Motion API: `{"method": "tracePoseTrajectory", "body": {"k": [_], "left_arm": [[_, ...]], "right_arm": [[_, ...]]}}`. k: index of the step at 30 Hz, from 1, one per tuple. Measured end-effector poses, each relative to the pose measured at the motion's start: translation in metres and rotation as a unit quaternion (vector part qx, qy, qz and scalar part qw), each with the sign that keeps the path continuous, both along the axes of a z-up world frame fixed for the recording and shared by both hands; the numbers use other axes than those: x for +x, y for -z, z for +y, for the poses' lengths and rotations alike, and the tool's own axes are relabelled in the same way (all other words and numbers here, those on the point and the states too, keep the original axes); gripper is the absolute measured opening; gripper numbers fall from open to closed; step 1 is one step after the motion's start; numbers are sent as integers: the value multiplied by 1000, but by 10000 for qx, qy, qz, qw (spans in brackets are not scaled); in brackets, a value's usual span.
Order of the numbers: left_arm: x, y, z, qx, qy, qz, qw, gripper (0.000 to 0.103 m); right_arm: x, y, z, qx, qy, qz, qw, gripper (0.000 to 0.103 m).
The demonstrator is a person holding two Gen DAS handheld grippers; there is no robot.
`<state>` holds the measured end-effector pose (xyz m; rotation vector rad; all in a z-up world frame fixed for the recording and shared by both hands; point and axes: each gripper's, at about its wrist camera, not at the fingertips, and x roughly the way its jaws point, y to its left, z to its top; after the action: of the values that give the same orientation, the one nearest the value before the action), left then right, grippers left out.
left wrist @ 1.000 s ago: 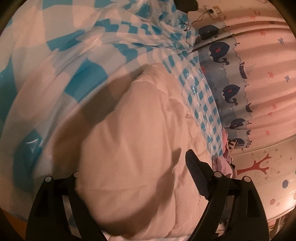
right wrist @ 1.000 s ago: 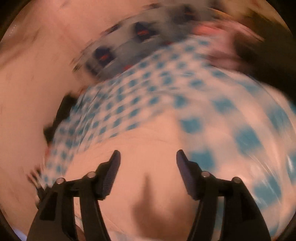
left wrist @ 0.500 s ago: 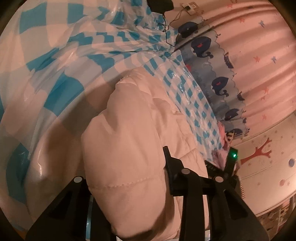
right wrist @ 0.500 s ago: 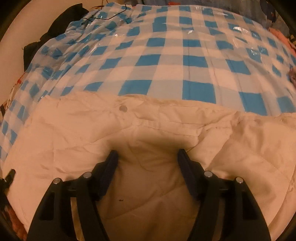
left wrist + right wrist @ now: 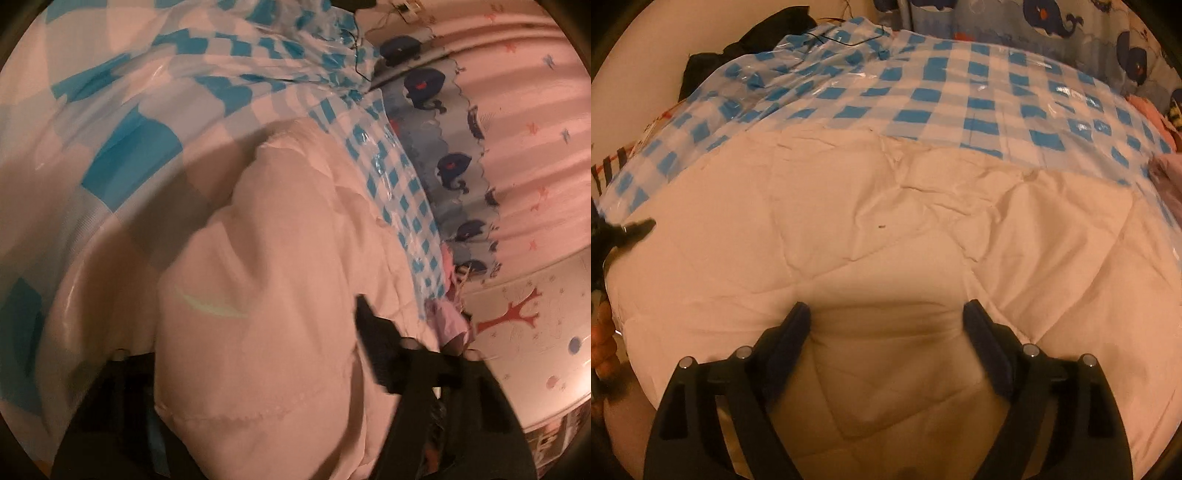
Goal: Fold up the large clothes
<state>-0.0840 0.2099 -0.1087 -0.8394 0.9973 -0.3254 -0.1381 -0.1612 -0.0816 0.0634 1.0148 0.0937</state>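
Both of your hand-held grippers just widened: the left hand-held gripper (image 5: 255,354) loosens around the quilted white garment (image 5: 886,236), while the right hand-held gripper (image 5: 886,325) hangs released above it, so regrip next.

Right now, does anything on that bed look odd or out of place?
Mostly no. The padded white garment is still rumpled, with a small dark speck on it, and a thin black cable trails across the blue checked plastic sheet.
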Motion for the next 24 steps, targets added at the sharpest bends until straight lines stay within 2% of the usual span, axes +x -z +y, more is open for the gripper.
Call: {"method": "tracePoseTrajectory", "body": {"k": [2,4,6,7,9,10,12,14,17,19,22,23,24], "left_arm": [[-5,-7,-3,131,50,-156,9998,40],[-11,-15,-3,169,52,-325,9993,39],[-13,-19,-4,246,67,-354,9990,40],[-12,-18,-4,294,36,-299,9991,41],[-11,-17,-2,262,20,-219,9994,46],[-12,-16,-1,268,7,-193,9995,47],[-13,-16,3,241,-58,-186,9995,57],[-12,-15,4,190,-100,-165,9996,63],[-8,-10,4,157,-130,-48,9998,64],[-8,-9,5,144,-139,-35,9998,64],[-8,-9,4,128,-115,-56,9998,65],[-8,-9,3,135,-117,-59,9998,65],[-8,-9,3,155,-103,-79,9998,65]], "right_arm": [[-5,-12,0,103,181,20,9998,81],[-26,-31,8,169,147,-328,9992,82],[-37,-29,16,17,58,-356,9993,82],[-39,-15,23,-170,-40,-162,9997,84],[-41,-4,27,-360,-167,-219,9990,85],[-40,-6,25,-272,-119,-169,9994,85],[-38,-21,21,-11,39,-185,9998,85],[-36,-41,26,-47,-24,-517,9987,85],[-9,-57,33,-304,-32,-621,9976,85],[15,-57,32,-411,98,-592,9974,85],[62,-37,24,-502,463,-311,9972,86],[74,-21,22,-524,521,-84,9972,88],[83,-6,18,-501,526,161,9972,95]]}}
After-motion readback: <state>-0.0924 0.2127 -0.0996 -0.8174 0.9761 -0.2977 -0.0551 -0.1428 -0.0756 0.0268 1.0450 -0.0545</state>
